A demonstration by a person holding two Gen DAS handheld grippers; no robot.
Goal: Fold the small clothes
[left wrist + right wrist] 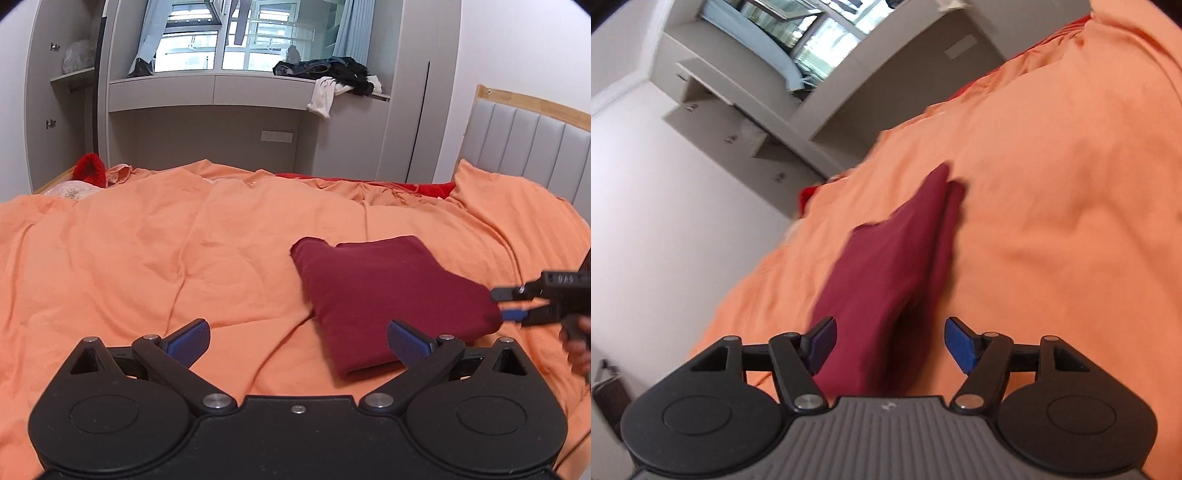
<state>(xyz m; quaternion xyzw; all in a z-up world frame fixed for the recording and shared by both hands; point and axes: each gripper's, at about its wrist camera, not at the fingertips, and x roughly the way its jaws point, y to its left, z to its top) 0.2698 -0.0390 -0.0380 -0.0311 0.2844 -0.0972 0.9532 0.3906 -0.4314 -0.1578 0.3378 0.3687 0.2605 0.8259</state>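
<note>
Maroon folded garment lay on the orange duvet, wide bare bedding toward 9 o'clock, left gripper jaws wide and empty at its near edge, right gripper at 3 o'clock by its right edge, jaws parted, gripping nothing.

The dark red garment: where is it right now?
Left wrist view: the folded dark red garment lies right of centre on the orange duvet, the right gripper at its right edge.

One folded maroon garment lies on one orange duvet. Two grippers show: the left gripper and the right gripper. One heap of dark clothes sits on the window ledge.
</note>
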